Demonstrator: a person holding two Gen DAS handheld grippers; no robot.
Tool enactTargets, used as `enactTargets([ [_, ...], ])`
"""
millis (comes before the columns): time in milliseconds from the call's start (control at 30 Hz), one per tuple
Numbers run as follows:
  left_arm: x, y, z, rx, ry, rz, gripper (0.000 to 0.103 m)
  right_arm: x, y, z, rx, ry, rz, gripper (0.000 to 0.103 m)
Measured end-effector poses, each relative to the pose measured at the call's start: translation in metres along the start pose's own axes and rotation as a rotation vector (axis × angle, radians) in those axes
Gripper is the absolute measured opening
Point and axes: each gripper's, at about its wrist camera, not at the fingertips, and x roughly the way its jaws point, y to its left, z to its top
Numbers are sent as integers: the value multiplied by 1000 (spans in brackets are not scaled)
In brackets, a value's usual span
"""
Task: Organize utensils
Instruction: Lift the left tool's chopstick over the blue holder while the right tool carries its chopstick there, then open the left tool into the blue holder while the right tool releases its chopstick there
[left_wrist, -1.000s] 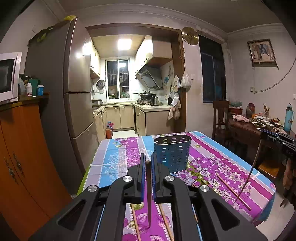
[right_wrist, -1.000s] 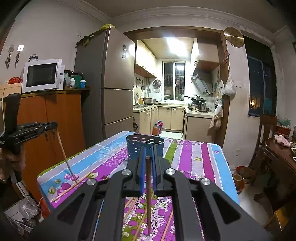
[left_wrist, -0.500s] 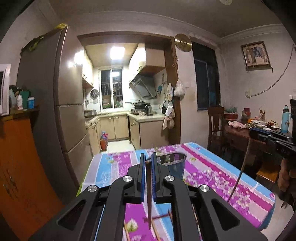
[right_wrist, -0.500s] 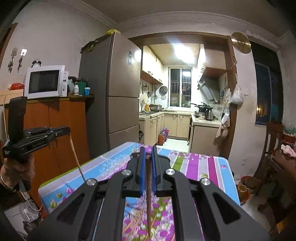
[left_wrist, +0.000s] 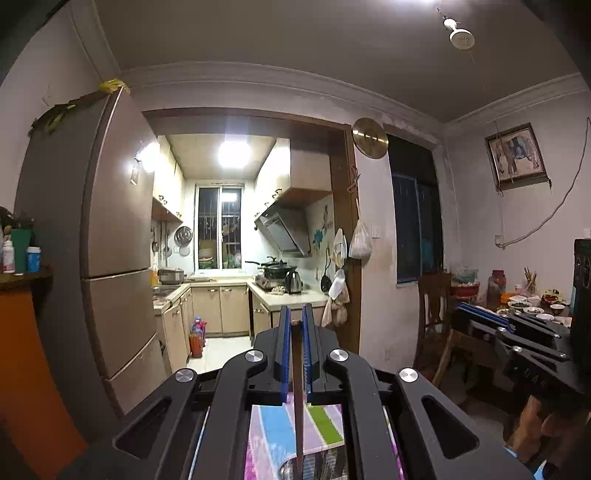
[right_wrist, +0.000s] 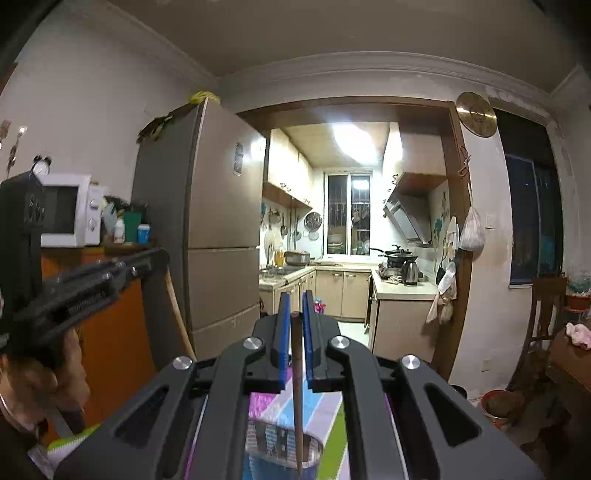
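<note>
Two grippers, each pinching one chopstick. Left gripper (left_wrist: 294, 354) clamped on a brown chopstick (left_wrist: 298, 406) hanging point-down over the utensil holder (left_wrist: 314, 469) directly below its fingers. Right gripper (right_wrist: 294, 350) likewise gripped a chopstick (right_wrist: 297, 406), tip above the holder's rim (right_wrist: 280, 443). Step judged: delivery; next, lower and release.
</note>
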Motion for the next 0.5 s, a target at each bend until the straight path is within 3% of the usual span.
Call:
enactTargets([
  [200,48,-11,-33,19,29,-6,7,45,-14,-16,60,-4,-6,5],
  [500,83,7,-123,-48,156,-26,7,86,-8,-86,113,141,5,5],
])
